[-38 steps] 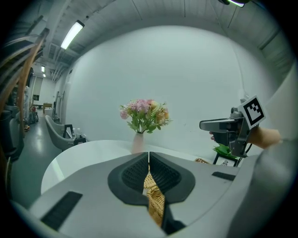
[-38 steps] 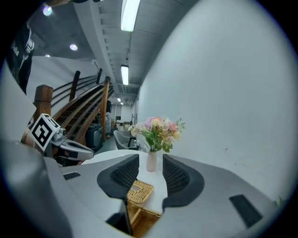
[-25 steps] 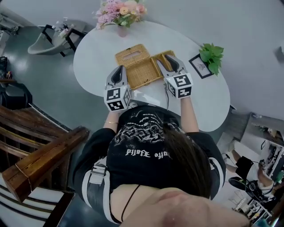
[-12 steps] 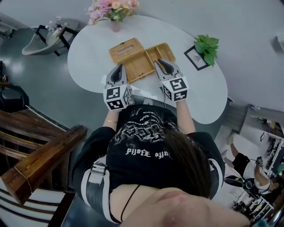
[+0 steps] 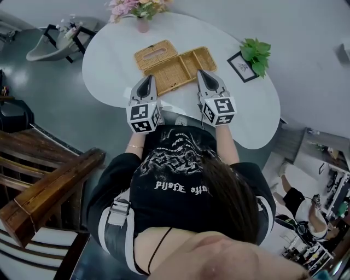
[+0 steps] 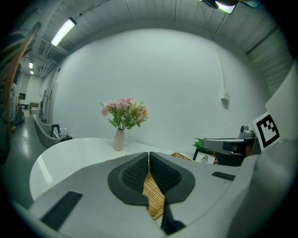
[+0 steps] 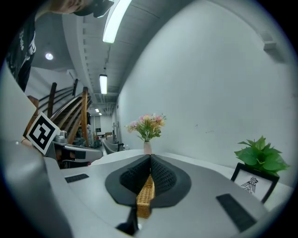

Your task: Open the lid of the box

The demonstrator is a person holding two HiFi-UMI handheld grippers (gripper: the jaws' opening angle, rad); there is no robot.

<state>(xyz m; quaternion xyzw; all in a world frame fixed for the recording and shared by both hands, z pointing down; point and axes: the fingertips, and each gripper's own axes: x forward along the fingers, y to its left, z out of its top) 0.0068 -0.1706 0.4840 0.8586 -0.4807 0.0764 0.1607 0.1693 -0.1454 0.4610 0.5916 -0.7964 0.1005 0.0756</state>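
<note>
Although the task named a shut box, the wicker box (image 5: 185, 68) already stood open near the middle of the white desk (image 5: 109, 71), its two compartments showing. The slotted lid (image 5: 156, 53) lay flat on the desk against the box's far-left side, touching it.

Left gripper (image 5: 147, 80): at the box's near-left side, pointing at it, tip just short of the wicker. Its fingers (image 6: 135, 174) were pressed together at the tip with nothing clamped; a strip of wicker showed only through the slit lower down, beyond them.

Right gripper (image 5: 202, 73): at the box's near-right corner, tip overlapping the near rim in the head view; contact could not be told. Its fingers (image 7: 163, 179) had just been closing and now met fully, gripping nothing, with wicker again seen past them through the gap.

Beyond the box's far-left side a vase of pink flowers (image 5: 141, 11) stood by the desk edge. To the box's right stood a small framed picture (image 5: 242, 68), and just beyond it a green plant (image 5: 257, 53).
</note>
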